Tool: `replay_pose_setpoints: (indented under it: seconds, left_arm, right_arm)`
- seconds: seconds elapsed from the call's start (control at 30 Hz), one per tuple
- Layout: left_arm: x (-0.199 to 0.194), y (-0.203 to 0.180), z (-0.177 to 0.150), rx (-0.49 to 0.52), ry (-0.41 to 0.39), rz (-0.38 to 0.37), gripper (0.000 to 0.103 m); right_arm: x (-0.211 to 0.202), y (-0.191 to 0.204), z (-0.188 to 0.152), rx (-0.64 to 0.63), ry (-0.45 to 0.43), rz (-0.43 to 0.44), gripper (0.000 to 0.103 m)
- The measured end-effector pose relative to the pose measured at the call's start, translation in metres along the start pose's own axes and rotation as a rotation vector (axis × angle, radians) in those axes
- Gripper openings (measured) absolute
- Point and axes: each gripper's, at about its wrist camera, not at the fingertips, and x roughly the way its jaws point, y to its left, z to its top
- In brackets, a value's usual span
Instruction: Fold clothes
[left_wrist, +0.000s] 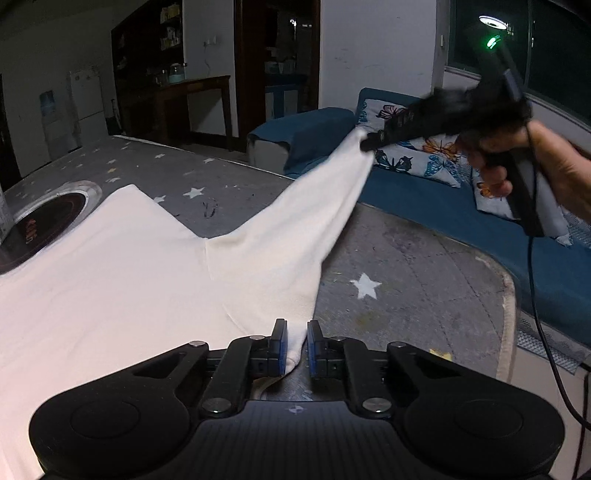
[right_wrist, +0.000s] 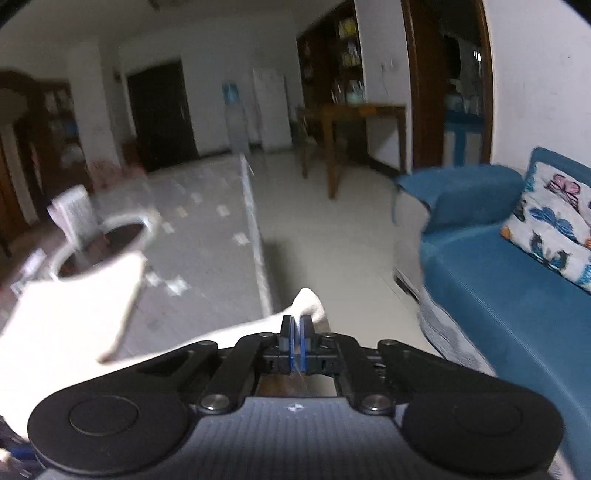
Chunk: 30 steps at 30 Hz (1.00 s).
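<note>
White cotton fills the left side of the left wrist view: a plain white cloth garment lies spread flat on the grey star-printed table cover. Beyond the garment's far left edge sits a round, metal-rimmed dark glass hob set into the table; the cloth's corner reaches its rim.

At the near edge of the garment, the left gripper has a bunched fold of the white cloth between its blue pads. The jaws stand narrow, and the left pad touches the fold, while a sliver of gap shows at the right pad, so a firm pinch cannot be told for sure.

From that fold, a long strip of the garment rises off the table cover and stretches up and to the right, taut, to the right gripper, which is held in a hand. Its jaws are clamped tight on the garment's end; the right wrist view shows the blue pads pressed together with white cloth poking out just past them.

Right of the garment and beyond the table's edge stands a blue fabric sofa with butterfly-print white cushions on it.
</note>
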Motion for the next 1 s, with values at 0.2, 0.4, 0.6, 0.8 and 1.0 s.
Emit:
replay_pose_setpoints:
  seconds: [0.2,0.4,0.6,0.8,1.0]
  left_arm:
    - [-0.012,0.005,0.003,-0.037,-0.013,-0.034,0.015]
    - [-0.031,0.02,0.004,-0.092,-0.029,0.018,0.019]
    - [-0.044,0.045,-0.008,-0.153,0.011,0.112,0.03]
    - [-0.046,0.054,-0.022,-0.171,0.038,0.129,0.032]
    - [-0.044,0.054,-0.023,-0.173,0.028,0.13,0.035]
  right_arm:
    - [0.002,0.011,-0.005,-0.029,0.002,-0.011,0.012]
    - [0.009,0.073,-0.006,-0.195,0.032,0.205,0.014]
    - [0.04,0.108,-0.019,-0.268,0.097,0.26,0.017]
    - [0.028,0.091,-0.022,-0.163,0.078,0.229,0.02]
    - [0.021,0.025,-0.028,0.04,0.098,0.119,0.024]
